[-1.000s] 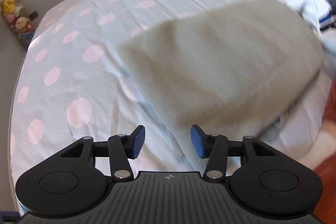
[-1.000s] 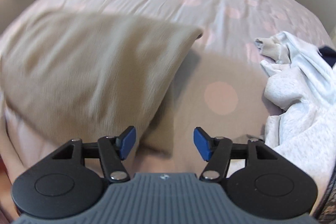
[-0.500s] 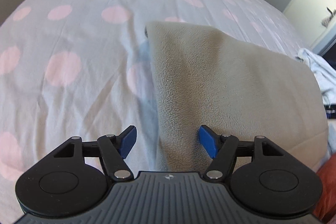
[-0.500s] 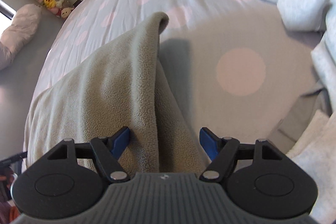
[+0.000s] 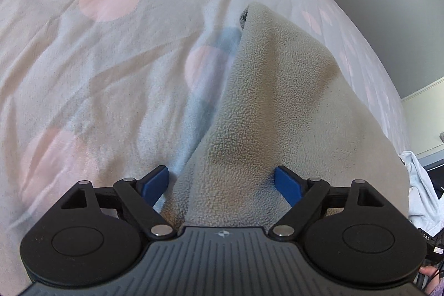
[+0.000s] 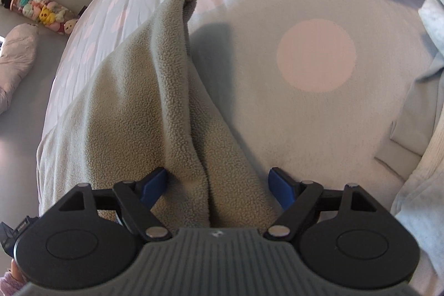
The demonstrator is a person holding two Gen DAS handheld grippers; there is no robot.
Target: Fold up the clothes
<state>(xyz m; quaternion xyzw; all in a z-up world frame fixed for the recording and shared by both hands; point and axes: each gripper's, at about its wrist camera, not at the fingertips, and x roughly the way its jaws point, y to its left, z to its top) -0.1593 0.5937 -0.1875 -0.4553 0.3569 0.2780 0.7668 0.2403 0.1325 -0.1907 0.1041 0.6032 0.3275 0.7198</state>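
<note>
A grey-green fleece garment (image 5: pixel 291 113) is lying folded on a bed sheet (image 5: pixel 83 68) patterned with pink dots, as two hand-held grippers are letting go of its near edge. The left gripper (image 5: pixel 222 183) is pointing down at the fleece, its jaws opening; the blue pads (image 5: pixel 155 182) are standing clear on either side of the cloth, which is running between them without being pinched. The fleece's left edge is sloping away to a rounded far corner, and beyond that edge the sheet is spreading wide and wrinkled with room to move.

In the right wrist view, the right gripper (image 6: pixel 219 183) is also opening its jaws over the same fleece garment (image 6: pixel 133 107), a thick fold ridge passing between the pads, neither pad pressing it. To the right of the fold's edge the sheet (image 6: pixel 277 129) is lying bare around one large pink dot (image 6: pixel 316 55). Pale grey clothes (image 6: pixel 416 157) are crowding the right border and the upper right corner. A row of small plush toys (image 6: pixel 38 9) is lining the floor at far left, off the bed.
</note>
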